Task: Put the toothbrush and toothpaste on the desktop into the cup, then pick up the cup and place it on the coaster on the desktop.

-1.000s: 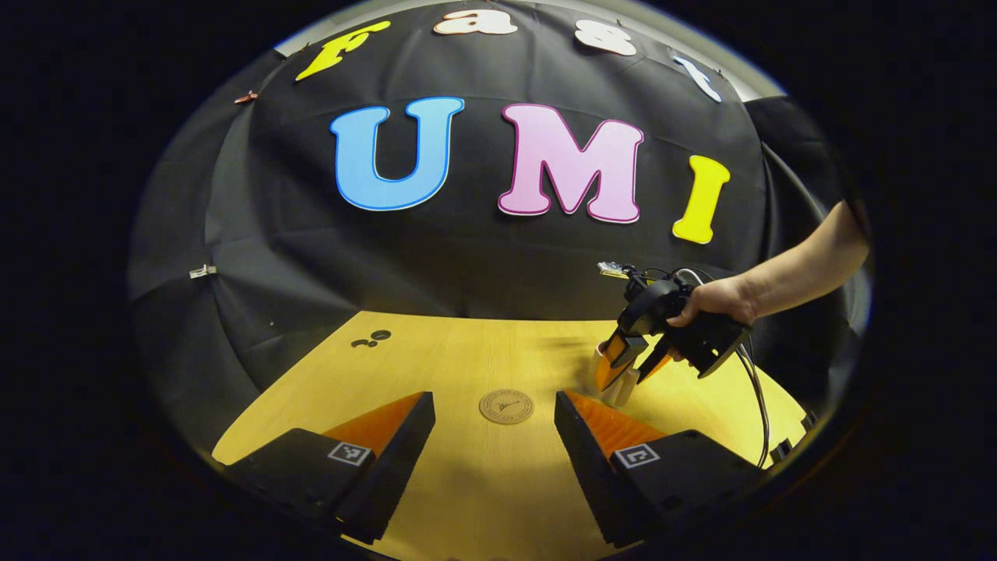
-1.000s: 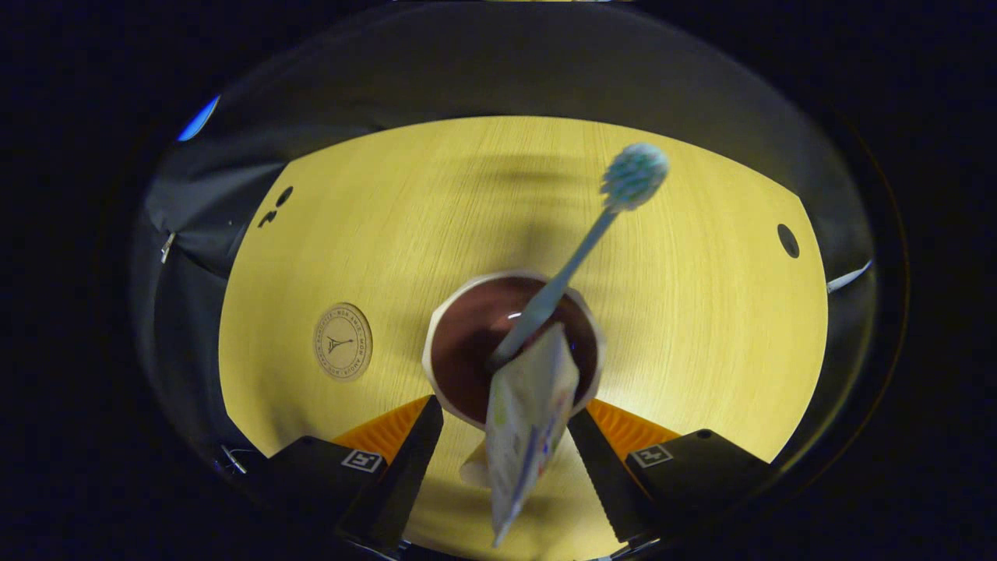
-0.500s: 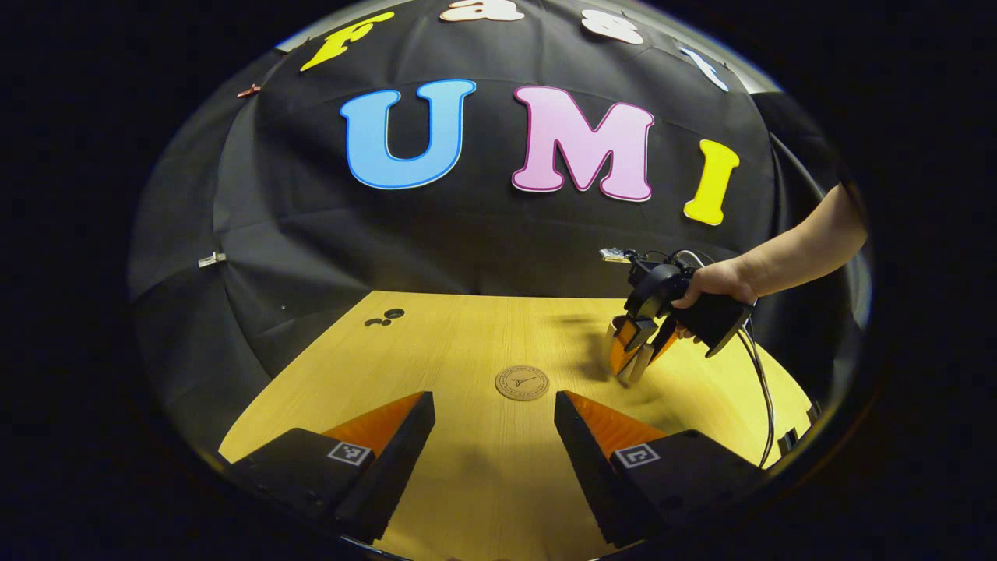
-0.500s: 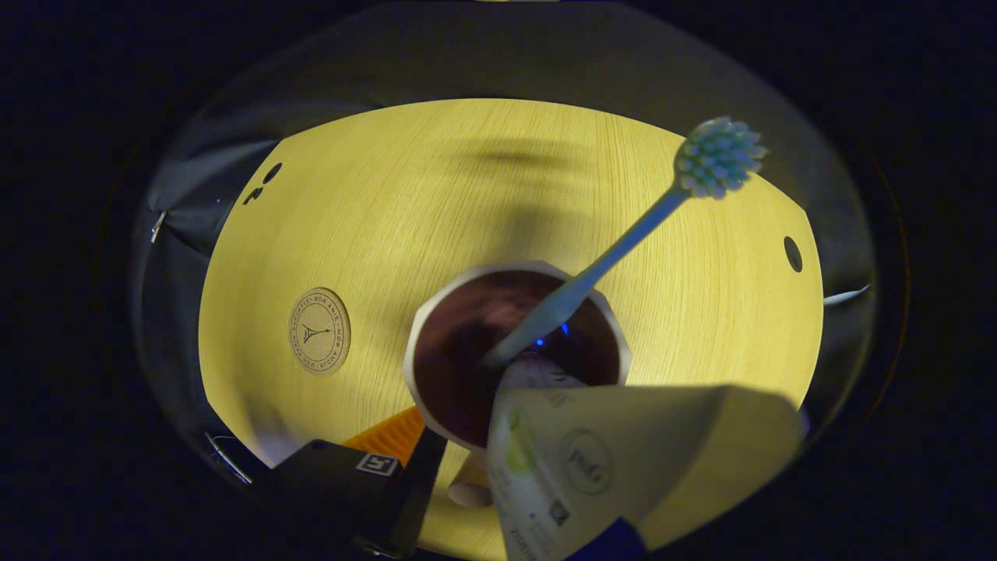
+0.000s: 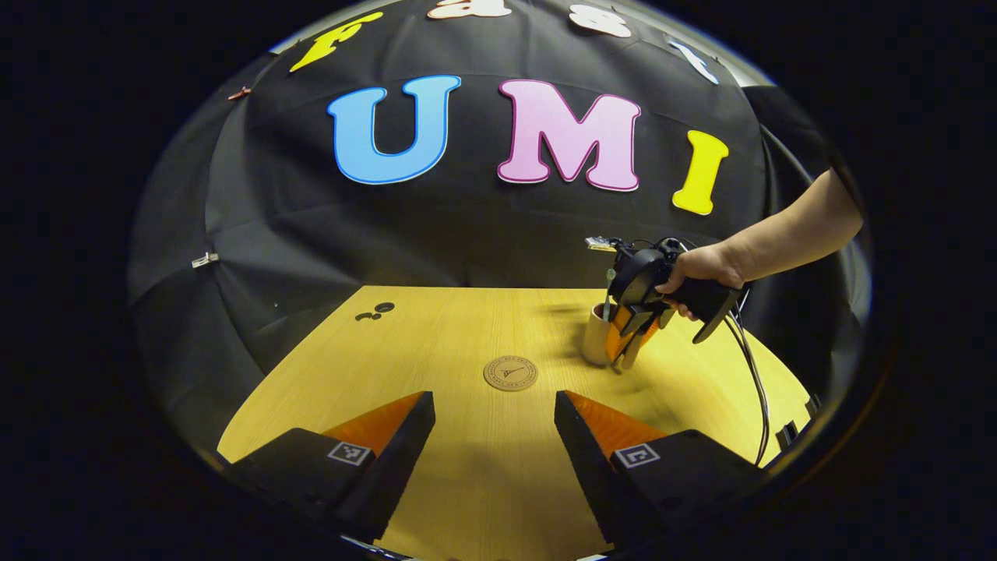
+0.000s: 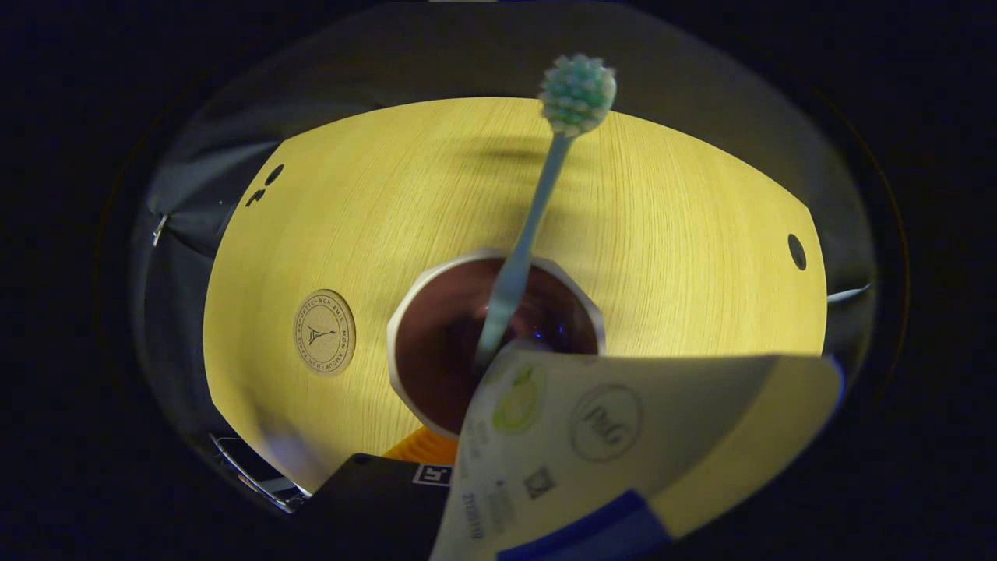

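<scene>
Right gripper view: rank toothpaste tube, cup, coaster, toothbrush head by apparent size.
1. toothpaste tube, though it sits very near the lens, which inflates it
2. cup
3. coaster
4. toothbrush head, close to the coaster in area, so that pair is unsure

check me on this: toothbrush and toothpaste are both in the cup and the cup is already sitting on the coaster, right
Not quite. The toothbrush and toothpaste are in the cup, but the cup is not on the coaster. The right gripper view shows the coaster bare, lying apart from the cup on the desktop; the left gripper view shows the same gap.
</scene>
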Motion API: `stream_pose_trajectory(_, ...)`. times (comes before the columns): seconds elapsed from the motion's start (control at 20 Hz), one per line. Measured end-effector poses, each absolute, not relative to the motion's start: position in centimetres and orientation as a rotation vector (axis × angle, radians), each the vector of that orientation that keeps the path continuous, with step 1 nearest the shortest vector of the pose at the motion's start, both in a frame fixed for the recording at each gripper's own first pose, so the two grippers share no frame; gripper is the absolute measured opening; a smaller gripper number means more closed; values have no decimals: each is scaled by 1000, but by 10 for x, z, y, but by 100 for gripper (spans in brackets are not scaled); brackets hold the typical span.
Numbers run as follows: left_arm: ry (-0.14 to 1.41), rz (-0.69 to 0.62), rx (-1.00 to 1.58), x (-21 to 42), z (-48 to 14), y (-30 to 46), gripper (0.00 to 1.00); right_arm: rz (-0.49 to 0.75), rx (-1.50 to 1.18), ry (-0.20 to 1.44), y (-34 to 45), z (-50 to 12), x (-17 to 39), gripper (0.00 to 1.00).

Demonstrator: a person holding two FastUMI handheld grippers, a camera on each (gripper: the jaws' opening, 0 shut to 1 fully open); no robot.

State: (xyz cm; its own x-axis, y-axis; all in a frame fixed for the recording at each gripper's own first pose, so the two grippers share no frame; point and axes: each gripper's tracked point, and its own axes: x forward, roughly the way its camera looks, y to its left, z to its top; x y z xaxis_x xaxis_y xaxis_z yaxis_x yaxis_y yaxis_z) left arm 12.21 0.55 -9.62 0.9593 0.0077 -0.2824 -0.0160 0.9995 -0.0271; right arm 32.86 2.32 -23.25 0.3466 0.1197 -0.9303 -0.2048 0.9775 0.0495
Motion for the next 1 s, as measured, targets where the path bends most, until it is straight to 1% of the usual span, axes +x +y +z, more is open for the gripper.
stream_pose_trajectory(0.2,299,24,-31,117,-101,8,98,231,-113,1179,21,-233,326,23)
stream_pose_trajectory(0.3,306,30,-36,115,-104,10,98,240,-149,1151,22,-231,326,19)
stream_pose_trajectory(0.6,307,27,-43,111,-109,9,98,291,-149,1101,45,-206,323,18)
stream_pose_trajectory(0.8,314,36,-58,107,-114,11,98,353,-161,1091,80,-193,315,18)
stream_pose_trajectory(1.0,329,62,-66,99,-122,18,98,413,-192,1088,120,-193,309,18)
